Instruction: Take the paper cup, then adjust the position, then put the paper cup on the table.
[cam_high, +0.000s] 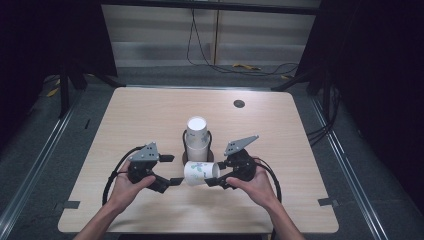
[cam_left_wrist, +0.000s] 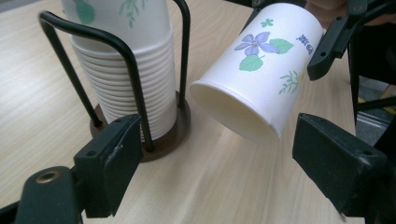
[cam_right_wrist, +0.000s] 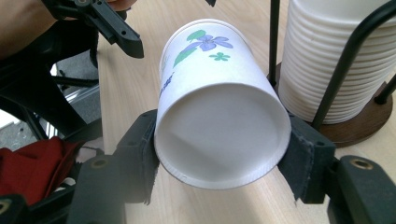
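A white paper cup (cam_high: 199, 173) printed with purple flowers lies level in the air just above the table, in front of the cup stack. My right gripper (cam_high: 215, 174) is shut on one end of it; in the right gripper view the pads squeeze that round end (cam_right_wrist: 219, 140) from both sides. My left gripper (cam_high: 172, 170) stands open at the cup's other end (cam_left_wrist: 233, 112), jaws wide apart and clear of the paper. Behind the cup stands a stack of white cups (cam_high: 196, 132) in a black wire holder (cam_left_wrist: 135, 84) on a brown round base (cam_right_wrist: 369, 121).
The wooden table (cam_high: 150, 115) has a dark round grommet (cam_high: 239, 103) at its back right. Cables trail over the floor behind it. A red cloth (cam_right_wrist: 32, 172) lies below the table's edge in the right gripper view.
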